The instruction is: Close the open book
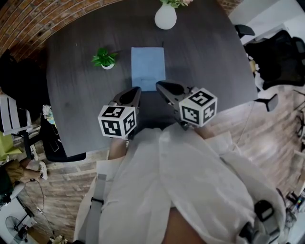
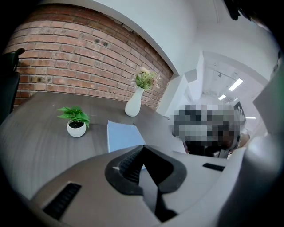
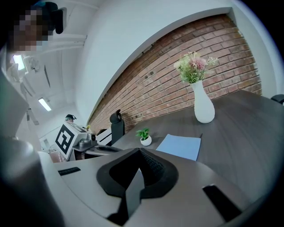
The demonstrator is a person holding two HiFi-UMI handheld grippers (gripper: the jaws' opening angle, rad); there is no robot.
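I am holding my left gripper (image 1: 137, 89) and right gripper (image 1: 160, 85) pressed together, empty, at frame centre. The book (image 1: 148, 66) is lying flat just above them, seemingly closed already; next I'm probably only withdrawing.

In the head view the top edge of the picture cuts off the flowers (image 1: 175, 2) of the white vase (image 1: 165, 17). In the left gripper view the left tool (image 2: 142, 154) hides the near end of the blue book (image 2: 122, 136).
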